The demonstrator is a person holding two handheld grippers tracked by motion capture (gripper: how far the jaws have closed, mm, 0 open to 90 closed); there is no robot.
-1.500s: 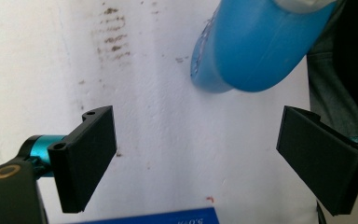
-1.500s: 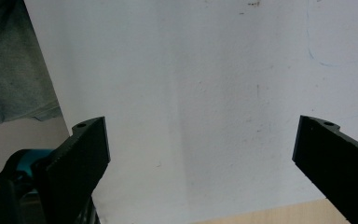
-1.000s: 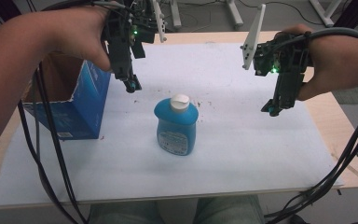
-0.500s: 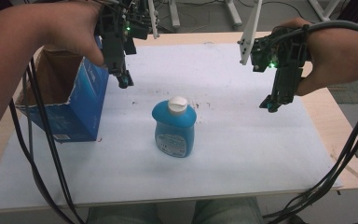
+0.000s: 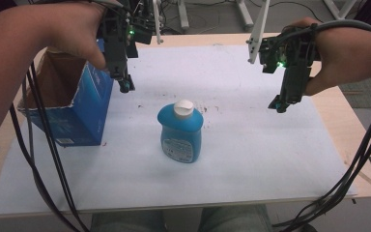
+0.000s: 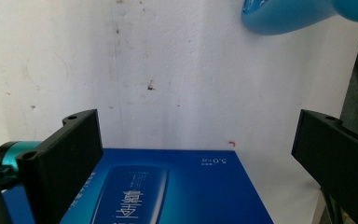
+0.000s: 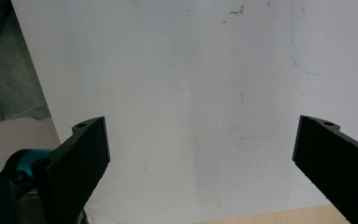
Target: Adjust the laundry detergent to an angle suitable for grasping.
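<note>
A blue detergent bottle (image 5: 180, 133) with a white cap stands upright in the middle of the white sheet (image 5: 251, 159). An open-topped blue carton (image 5: 72, 104) stands at the left. My left gripper (image 5: 124, 86) hovers by the carton's right wall, behind and left of the bottle, open and holding nothing. In the left gripper view the jaws of the gripper (image 6: 198, 123) stand wide apart above the carton's printed face (image 6: 168, 186), with the bottle (image 6: 298, 14) at the top edge. My right gripper (image 5: 279, 104) hangs open over the sheet, right of the bottle. In the right gripper view the gripper (image 7: 200, 126) has bare sheet between its jaws.
The sheet covers most of a wooden table (image 5: 352, 125), whose bare edge shows at right and at the back. Black cables (image 5: 43, 154) trail from both grippers down past the front edge. Small dark specks (image 5: 210, 107) mark the sheet behind the bottle.
My left gripper has drifted a little leftward, closer to the carton. The right gripper has risen slightly. The bottle and the carton stay in place.
</note>
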